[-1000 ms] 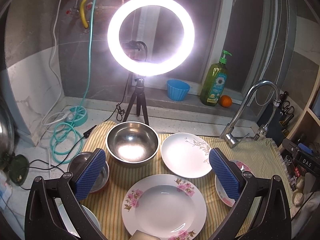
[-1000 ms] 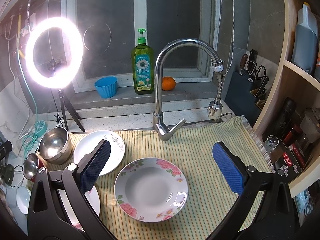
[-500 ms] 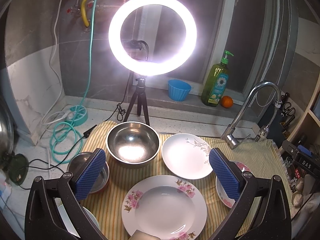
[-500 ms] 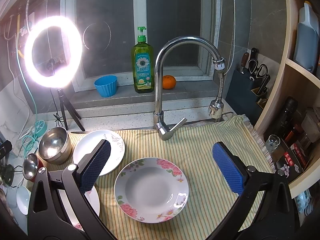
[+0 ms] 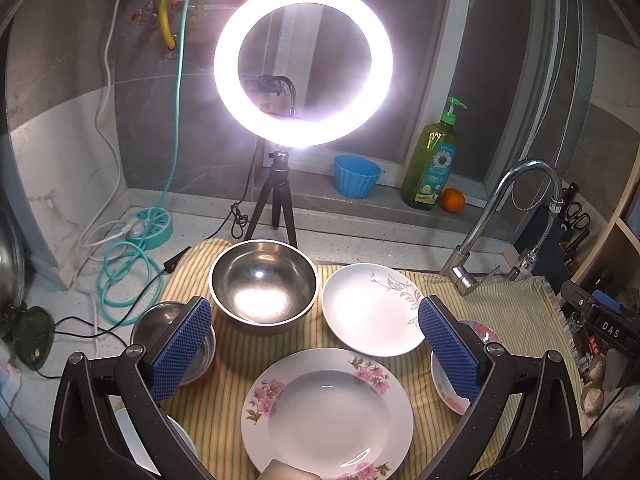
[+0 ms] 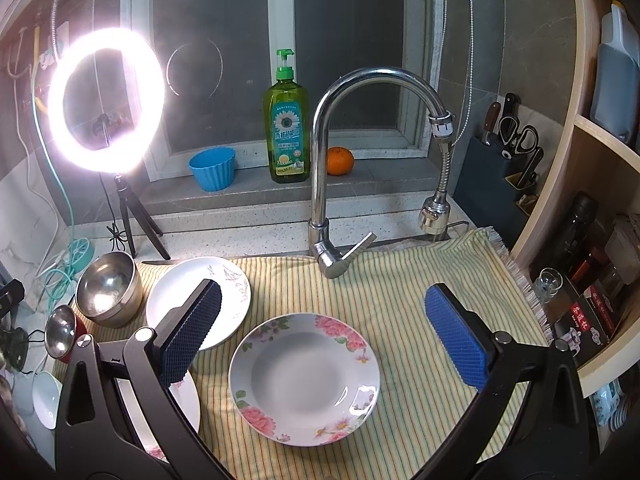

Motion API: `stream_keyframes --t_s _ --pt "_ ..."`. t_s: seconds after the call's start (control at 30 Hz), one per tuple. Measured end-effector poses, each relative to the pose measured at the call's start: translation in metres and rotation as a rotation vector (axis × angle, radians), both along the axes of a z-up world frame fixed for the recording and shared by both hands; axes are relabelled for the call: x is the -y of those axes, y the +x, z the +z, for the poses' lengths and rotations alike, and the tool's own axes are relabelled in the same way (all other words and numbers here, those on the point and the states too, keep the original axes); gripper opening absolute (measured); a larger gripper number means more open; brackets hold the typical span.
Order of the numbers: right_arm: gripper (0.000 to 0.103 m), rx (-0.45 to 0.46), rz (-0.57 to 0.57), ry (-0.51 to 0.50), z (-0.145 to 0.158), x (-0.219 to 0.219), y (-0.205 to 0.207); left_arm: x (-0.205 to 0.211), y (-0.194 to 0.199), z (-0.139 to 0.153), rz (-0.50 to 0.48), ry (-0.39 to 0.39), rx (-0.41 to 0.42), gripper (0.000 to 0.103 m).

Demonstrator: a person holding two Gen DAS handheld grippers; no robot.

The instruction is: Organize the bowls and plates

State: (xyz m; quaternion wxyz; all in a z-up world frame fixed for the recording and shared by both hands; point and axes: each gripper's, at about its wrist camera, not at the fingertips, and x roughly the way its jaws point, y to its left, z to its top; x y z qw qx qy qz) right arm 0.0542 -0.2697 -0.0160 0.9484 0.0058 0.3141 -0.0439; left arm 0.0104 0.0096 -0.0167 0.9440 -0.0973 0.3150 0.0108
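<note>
In the left wrist view, my left gripper (image 5: 316, 346) is open and empty above a pink-flowered plate (image 5: 327, 412) on the striped cloth. Behind it stand a large steel bowl (image 5: 263, 285) and a white plate with a grey leaf print (image 5: 370, 308). A small steel bowl (image 5: 160, 324) sits behind the left finger, a small flowered dish (image 5: 480, 330) behind the right finger. In the right wrist view, my right gripper (image 6: 322, 332) is open and empty above a flowered deep plate (image 6: 304, 376). The white plate (image 6: 188, 296), large steel bowl (image 6: 108, 288) and small steel bowl (image 6: 62, 332) lie left.
A lit ring light on a tripod (image 5: 302, 64) stands behind the bowls. A faucet (image 6: 332, 184) rises at the cloth's back edge. A blue cup (image 6: 212, 168), soap bottle (image 6: 286, 120) and orange (image 6: 340, 160) sit on the sill. Shelves (image 6: 592, 208) stand right; cables (image 5: 124, 264) lie left.
Both views have shifted slightly, with the scene sliding a little down and right in frame. The dishes have not moved and both grippers stay open.
</note>
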Motion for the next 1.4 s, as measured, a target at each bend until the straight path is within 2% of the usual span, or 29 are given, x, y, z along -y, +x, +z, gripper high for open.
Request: stream_keyframes --t_s 0.57,0.8,1.0,1.1,1.17,1.23,1.27,1.33,1.4 --pt "0.103 -0.022 0.002 0.000 -0.004 -0.002 0.001 0.000 0.000 -0.004 -0.014 -0.013 -0.023 0.103" --pt "0.103 -0.066 0.023 0.005 -0.013 -0.005 0.005 -0.012 0.004 -0.022 -0.031 -0.053 -0.110 0.103" --pt "0.103 -0.137 0.053 0.050 -0.032 -0.004 0.010 -0.020 0.001 -0.045 -0.048 -0.101 -0.200 0.101" --pt "0.103 -0.166 0.079 0.071 -0.041 -0.007 0.009 -0.023 -0.001 -0.057 -0.066 -0.136 -0.248 0.090" --pt "0.103 -0.181 0.107 0.081 -0.047 -0.011 0.008 -0.026 -0.003 -0.066 -0.074 -0.168 -0.283 0.076" --pt "0.103 -0.195 0.138 0.086 -0.054 -0.016 0.006 -0.027 -0.006 -0.074 -0.089 -0.176 -0.311 0.072" --pt "0.101 -0.201 0.151 0.087 -0.056 -0.019 0.005 -0.027 -0.008 -0.078 -0.093 -0.168 -0.320 0.063" --pt "0.092 -0.220 0.180 0.092 -0.061 -0.024 0.002 -0.026 -0.012 -0.084 -0.103 -0.158 -0.341 0.056" --pt "0.083 -0.255 0.219 0.112 -0.069 -0.030 0.001 -0.027 -0.014 -0.091 -0.115 -0.161 -0.366 0.053"
